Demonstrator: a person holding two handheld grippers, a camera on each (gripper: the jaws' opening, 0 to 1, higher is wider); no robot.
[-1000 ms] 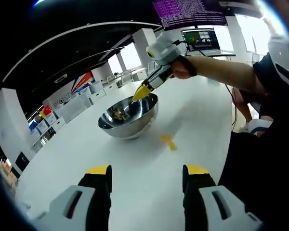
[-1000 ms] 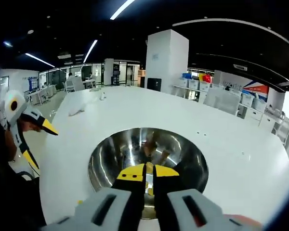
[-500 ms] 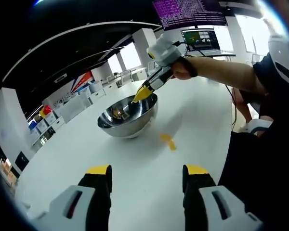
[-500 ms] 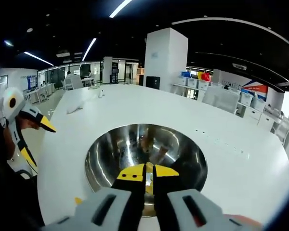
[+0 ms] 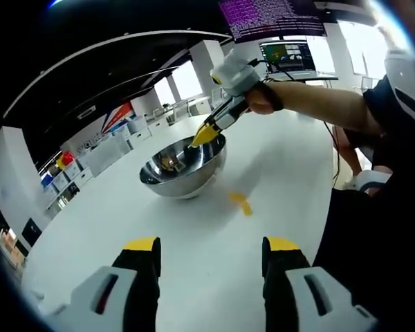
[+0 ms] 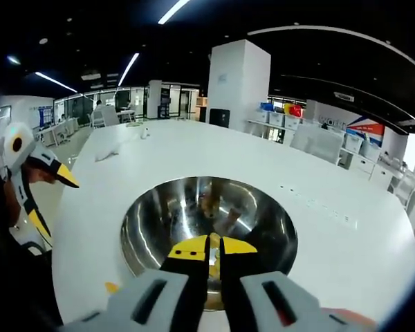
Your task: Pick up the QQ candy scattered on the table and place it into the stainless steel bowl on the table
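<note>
Over the stainless steel bowl (image 6: 209, 225), centre frame, our right tongs (image 6: 214, 250) grip a QQ candy (image 6: 214, 242); we should part them low. Left tongs (image 5: 211, 243) hang open.

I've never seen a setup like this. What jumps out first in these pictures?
The shiny stainless steel bowl in the middle of the white table. The right hand-held gripper hovers over it, yellow tips nearly together on a yellow candy. Another yellow candy lies on the table beside the bowl.
</note>
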